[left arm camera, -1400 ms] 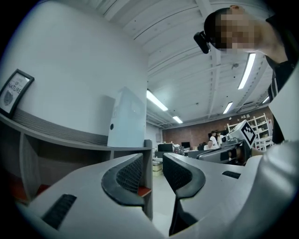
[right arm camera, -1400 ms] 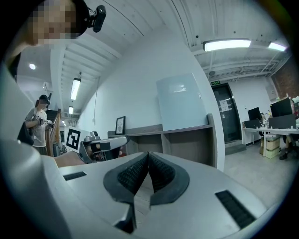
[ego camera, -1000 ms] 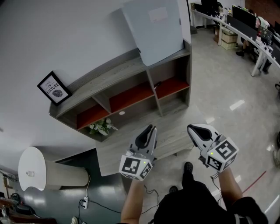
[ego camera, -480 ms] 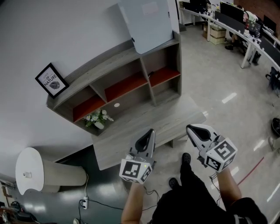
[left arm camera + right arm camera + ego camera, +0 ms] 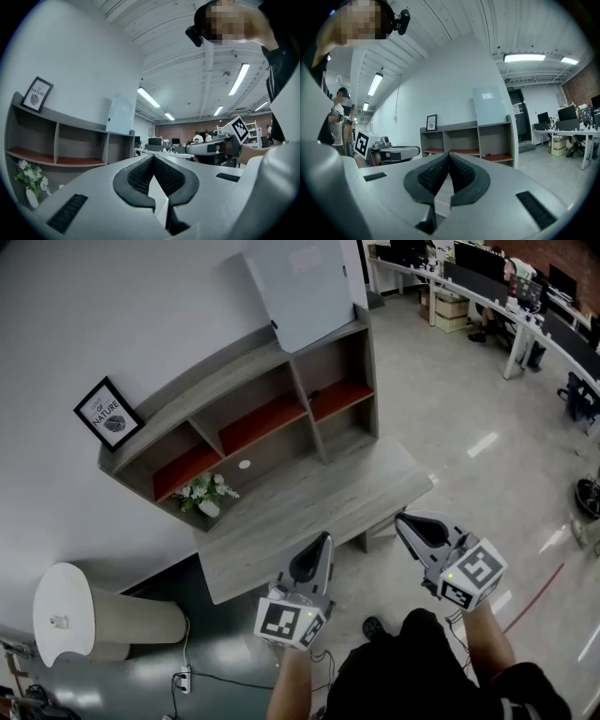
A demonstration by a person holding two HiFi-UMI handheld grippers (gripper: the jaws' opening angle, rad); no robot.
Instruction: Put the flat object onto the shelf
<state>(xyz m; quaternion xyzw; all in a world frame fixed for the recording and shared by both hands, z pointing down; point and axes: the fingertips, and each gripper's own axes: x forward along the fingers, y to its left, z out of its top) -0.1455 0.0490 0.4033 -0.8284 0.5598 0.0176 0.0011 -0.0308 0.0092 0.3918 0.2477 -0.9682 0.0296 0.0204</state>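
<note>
Both grippers drawn back since earlier: low table (image 5: 309, 507), then under jaws, now lies ahead of tips, shelf (image 5: 234, 381) farther off. Left gripper (image 5: 323, 540) and right gripper (image 5: 401, 519) held level, side by side, pointing at shelf. Each pair of jaws closed, tips together, nothing between. Flat panel (image 5: 300, 287) stands on shelf top, far beyond jaws, leaning on wall (image 5: 112, 306); upper edge cut off.

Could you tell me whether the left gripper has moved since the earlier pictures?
Yes. The left gripper has drawn back from the shelf; its tips now lie at the table's near edge.
</note>
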